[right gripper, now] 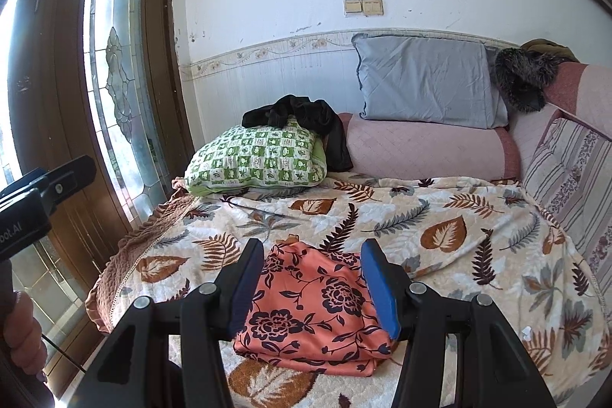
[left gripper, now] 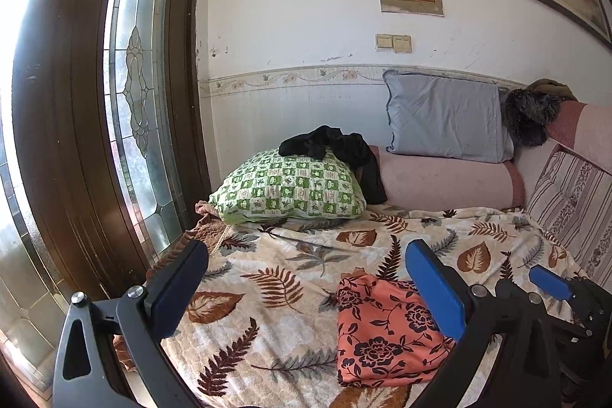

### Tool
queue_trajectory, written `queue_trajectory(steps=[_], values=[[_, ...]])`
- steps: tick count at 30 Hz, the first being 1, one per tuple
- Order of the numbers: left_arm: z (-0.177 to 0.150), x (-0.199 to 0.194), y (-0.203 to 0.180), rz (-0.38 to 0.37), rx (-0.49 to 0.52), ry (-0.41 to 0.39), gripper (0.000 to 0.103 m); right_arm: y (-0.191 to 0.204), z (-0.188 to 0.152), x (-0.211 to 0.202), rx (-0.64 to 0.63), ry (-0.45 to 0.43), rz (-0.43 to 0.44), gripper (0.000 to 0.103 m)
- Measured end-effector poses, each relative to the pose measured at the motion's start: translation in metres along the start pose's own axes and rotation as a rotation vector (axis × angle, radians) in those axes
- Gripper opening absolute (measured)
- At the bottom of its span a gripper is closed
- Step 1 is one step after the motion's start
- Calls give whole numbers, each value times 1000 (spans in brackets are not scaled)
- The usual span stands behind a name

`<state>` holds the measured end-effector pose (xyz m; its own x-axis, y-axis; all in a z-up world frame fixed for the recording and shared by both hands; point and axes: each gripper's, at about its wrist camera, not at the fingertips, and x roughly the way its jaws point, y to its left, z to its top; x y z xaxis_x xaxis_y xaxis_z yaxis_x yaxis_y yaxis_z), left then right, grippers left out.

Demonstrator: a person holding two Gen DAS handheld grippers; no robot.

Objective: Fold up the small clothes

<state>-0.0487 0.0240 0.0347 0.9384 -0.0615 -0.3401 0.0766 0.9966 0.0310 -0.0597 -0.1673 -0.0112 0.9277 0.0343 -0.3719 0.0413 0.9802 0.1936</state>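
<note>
On the leaf-print blanket (right gripper: 440, 213), a folded orange flowered cloth (right gripper: 313, 308) lies at six o'clock from the green pillow (right gripper: 256, 155), beneath the half-open, empty right gripper (right gripper: 311, 283), the left gripper (left gripper: 306, 287) wide open beside it.

We are in a home's sitting room: a leaf-patterned blanket (right gripper: 440, 217) covers a sofa with pillows (right gripper: 428, 83), beside a stained-glass door (right gripper: 114, 71) at left.
</note>
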Motion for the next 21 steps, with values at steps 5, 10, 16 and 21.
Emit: queue_trajectory(steps=[5, 10, 16, 21], values=[[1, -17, 1, -18, 0, -35, 102, 6, 1, -13, -13, -13, -2, 57], [3, -31, 0, -43, 9, -60, 103, 7, 1, -22, -16, -20, 0, 57], [6, -39, 0, -60, 11, -77, 103, 12, 3, -29, -24, -34, -7, 57], [7, -38, -1, -69, 8, -75, 103, 10, 2, -23, -23, -24, -2, 57]])
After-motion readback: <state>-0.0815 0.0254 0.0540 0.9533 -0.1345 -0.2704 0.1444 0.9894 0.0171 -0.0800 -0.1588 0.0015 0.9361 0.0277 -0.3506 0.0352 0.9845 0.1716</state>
